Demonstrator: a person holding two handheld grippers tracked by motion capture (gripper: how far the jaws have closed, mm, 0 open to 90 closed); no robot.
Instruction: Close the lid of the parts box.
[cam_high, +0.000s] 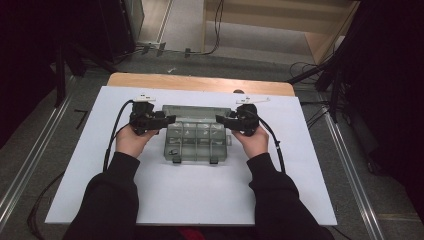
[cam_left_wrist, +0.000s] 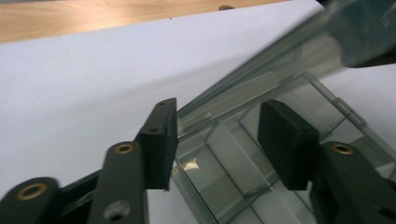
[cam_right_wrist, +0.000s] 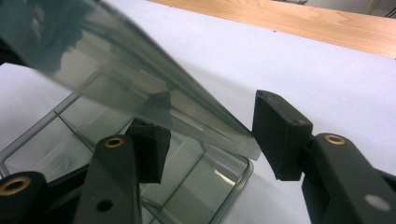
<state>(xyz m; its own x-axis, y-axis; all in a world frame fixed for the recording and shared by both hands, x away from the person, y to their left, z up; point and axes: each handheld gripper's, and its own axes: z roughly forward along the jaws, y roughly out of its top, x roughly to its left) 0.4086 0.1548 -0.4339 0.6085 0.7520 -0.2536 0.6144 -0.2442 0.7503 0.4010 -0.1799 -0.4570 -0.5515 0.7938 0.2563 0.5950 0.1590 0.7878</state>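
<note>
Clear smoky plastic: a compartment box sits mid-table on the white sheet, its lid raised at the far side. I hold a gripper at each end. The left gripper has its jaws spread astride the box's end wall near the hinge, pads apart from it. The right gripper is likewise spread, the lid's edge between its pads, unpinched. I judge I'm mid lid-handling; next I must close both evenly on the lid.
</note>
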